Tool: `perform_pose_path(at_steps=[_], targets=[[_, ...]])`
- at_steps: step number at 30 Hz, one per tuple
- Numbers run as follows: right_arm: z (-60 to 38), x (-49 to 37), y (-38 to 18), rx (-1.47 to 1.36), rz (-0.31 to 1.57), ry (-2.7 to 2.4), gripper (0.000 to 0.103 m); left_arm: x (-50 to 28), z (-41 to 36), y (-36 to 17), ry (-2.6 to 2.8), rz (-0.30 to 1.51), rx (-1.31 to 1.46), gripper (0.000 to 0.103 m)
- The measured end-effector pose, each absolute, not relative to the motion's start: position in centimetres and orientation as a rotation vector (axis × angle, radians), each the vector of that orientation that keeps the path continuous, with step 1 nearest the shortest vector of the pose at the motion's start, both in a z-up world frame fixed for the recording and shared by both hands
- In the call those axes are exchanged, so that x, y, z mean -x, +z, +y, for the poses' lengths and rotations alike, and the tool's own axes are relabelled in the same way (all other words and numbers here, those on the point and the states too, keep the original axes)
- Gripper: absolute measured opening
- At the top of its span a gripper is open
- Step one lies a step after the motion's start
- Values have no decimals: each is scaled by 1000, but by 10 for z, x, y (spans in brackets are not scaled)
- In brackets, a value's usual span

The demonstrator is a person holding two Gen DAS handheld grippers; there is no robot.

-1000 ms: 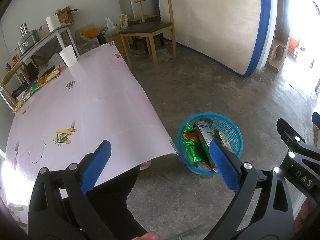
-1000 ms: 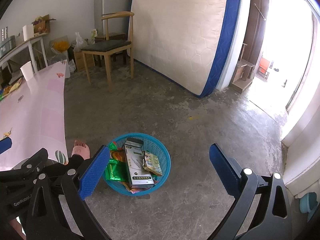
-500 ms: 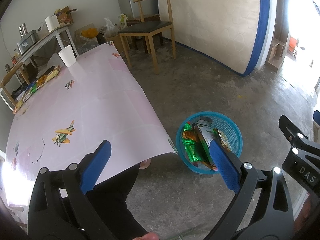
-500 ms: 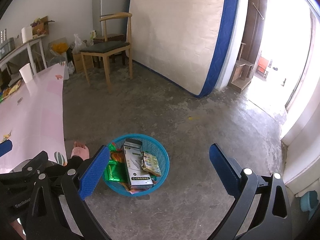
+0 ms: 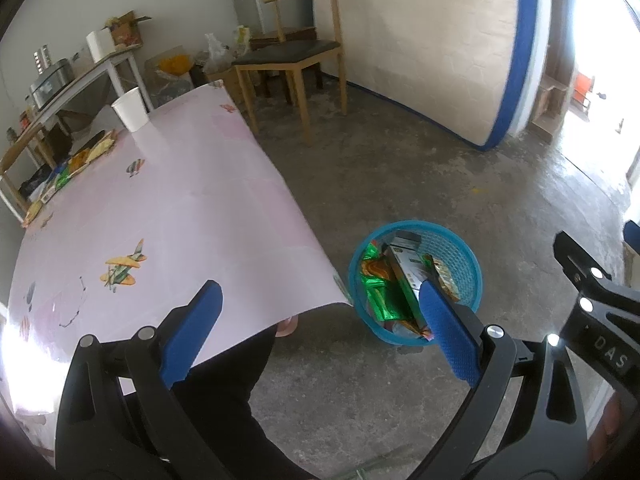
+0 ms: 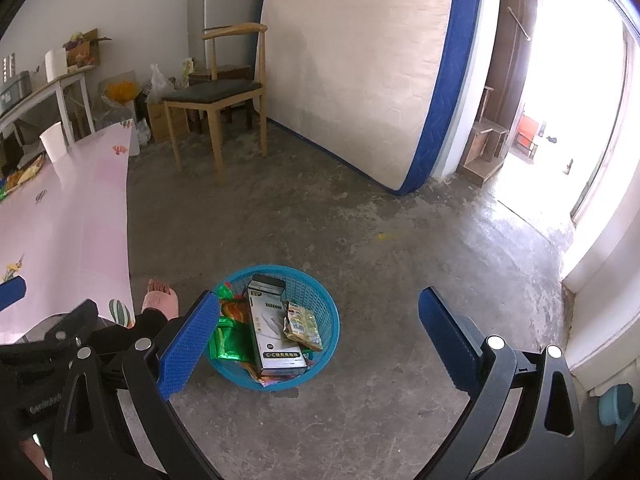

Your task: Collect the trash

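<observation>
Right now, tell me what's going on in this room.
A person is collecting trash with a handheld gripper in each hand. Both the left gripper and the right gripper are open and hold nothing. The blue basket on the floor beside the table already contains a box and several wrappers. More wrappers lie at the table's far end near a white cup.

A wooden chair (image 6: 218,96) stands on the bare concrete floor (image 6: 400,240) beside a blue-edged mattress (image 6: 360,60) leaning against the wall; daylight floods the open doorway (image 6: 576,92).
</observation>
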State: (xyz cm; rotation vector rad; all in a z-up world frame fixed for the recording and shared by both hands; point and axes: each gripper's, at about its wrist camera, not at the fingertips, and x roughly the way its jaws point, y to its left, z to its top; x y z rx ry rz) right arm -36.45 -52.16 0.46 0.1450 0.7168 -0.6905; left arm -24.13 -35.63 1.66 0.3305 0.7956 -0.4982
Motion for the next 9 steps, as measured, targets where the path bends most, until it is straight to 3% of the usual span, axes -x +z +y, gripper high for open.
perform_pose_path(at_steps=[9], targets=[[-522,364,4,-142,718,-690,97,240,-358,15,-484,817,-320,95]])
